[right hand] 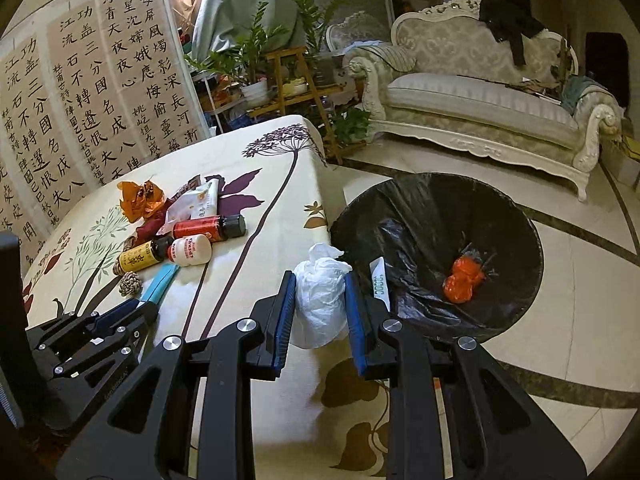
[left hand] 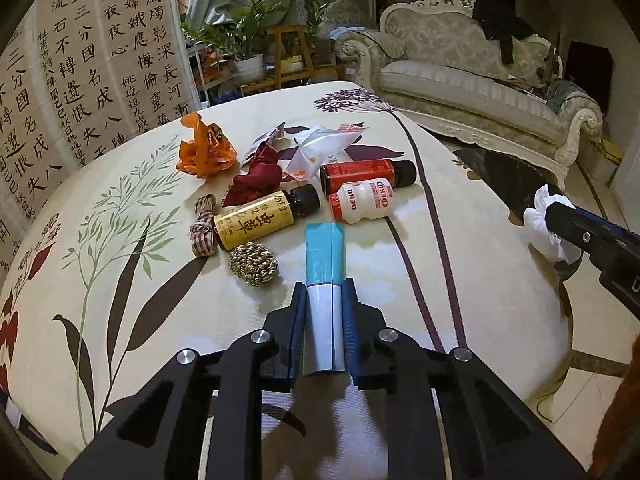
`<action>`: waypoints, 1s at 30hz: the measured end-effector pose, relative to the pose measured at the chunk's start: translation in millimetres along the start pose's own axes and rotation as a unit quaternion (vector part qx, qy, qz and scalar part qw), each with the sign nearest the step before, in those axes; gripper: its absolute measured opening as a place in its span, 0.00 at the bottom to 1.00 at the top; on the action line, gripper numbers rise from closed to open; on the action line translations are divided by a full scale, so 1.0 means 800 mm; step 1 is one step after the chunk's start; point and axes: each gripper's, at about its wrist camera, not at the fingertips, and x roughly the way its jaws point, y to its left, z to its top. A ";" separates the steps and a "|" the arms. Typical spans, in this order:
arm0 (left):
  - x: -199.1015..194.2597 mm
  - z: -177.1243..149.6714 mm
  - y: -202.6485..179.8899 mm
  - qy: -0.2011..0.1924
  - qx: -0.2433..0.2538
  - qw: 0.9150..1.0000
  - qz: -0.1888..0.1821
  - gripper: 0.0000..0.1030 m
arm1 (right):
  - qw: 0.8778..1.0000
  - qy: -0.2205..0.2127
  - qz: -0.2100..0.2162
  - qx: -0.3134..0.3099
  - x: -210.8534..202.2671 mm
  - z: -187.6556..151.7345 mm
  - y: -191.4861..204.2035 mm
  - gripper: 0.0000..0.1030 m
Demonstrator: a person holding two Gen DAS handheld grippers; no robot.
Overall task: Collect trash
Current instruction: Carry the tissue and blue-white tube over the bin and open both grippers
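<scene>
My left gripper (left hand: 324,286) is shut on the white end of a blue-and-white tube (left hand: 322,256), which lies on the flowered tablecloth (left hand: 120,280) pointing away from me. In the right wrist view the right gripper (right hand: 319,280) is shut on a crumpled white wad (right hand: 320,308) at the table's right edge, just left of a black-lined bin (right hand: 520,220). An orange wad (right hand: 464,280) and a white slip (right hand: 380,284) lie in the bin. The left gripper (right hand: 140,306) shows at lower left there.
Beyond the tube lie a yellow-label bottle (left hand: 260,220), a small white bottle (left hand: 360,200), a red bottle (left hand: 364,174), a rope ball (left hand: 252,264), a plaid ribbon (left hand: 202,224), a red cloth (left hand: 256,176) and orange (left hand: 204,148) and white (left hand: 316,148) wrappers. A sofa (right hand: 480,100) stands behind.
</scene>
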 end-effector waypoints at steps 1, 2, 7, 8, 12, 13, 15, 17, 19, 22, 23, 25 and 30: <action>-0.002 -0.001 0.000 -0.002 -0.002 1.000 -0.003 0.16 | 1.000 0.000 -0.001 0.000 0.000 0.000 -0.001 0.24; -0.003 -0.001 0.000 -0.004 -0.003 1.000 -0.006 0.15 | 1.000 0.000 -0.002 0.001 0.000 0.001 -0.003 0.24; -0.018 0.005 -0.009 -0.019 0.006 0.999 -0.029 0.15 | 1.000 -0.002 -0.007 0.004 -0.003 0.004 -0.010 0.23; -0.023 0.008 -0.011 -0.024 0.007 0.999 -0.036 0.15 | 1.000 -0.004 -0.009 0.004 -0.005 0.006 -0.011 0.23; -0.035 0.016 -0.020 -0.041 0.013 0.998 -0.051 0.15 | 1.000 -0.012 -0.018 0.004 -0.009 0.014 -0.016 0.24; -0.037 0.019 -0.022 -0.045 0.013 0.997 -0.055 0.15 | 1.000 -0.013 -0.020 0.003 -0.010 0.015 -0.018 0.23; -0.040 0.027 -0.026 -0.056 0.015 0.996 -0.061 0.15 | 0.999 -0.017 -0.028 0.003 -0.011 0.021 -0.023 0.23; -0.040 0.038 -0.033 -0.067 0.019 0.995 -0.066 0.15 | 0.999 -0.021 -0.036 0.006 -0.010 0.027 -0.029 0.23; -0.037 0.048 -0.038 -0.071 0.019 0.995 -0.071 0.15 | 0.999 -0.024 -0.045 0.007 -0.009 0.033 -0.035 0.23; -0.028 0.063 -0.051 -0.078 0.021 0.994 -0.078 0.15 | 0.997 -0.030 -0.064 0.009 -0.006 0.042 -0.048 0.24; -0.022 0.069 -0.058 -0.079 0.026 0.993 -0.080 0.15 | 0.997 -0.031 -0.068 0.009 -0.004 0.044 -0.051 0.24; -0.014 0.077 -0.068 -0.078 0.030 0.993 -0.085 0.15 | 0.996 -0.033 -0.078 0.009 -0.001 0.050 -0.059 0.23; 0.004 0.098 -0.093 -0.083 0.046 0.991 -0.095 0.15 | 0.994 -0.039 -0.103 0.014 0.008 0.064 -0.084 0.24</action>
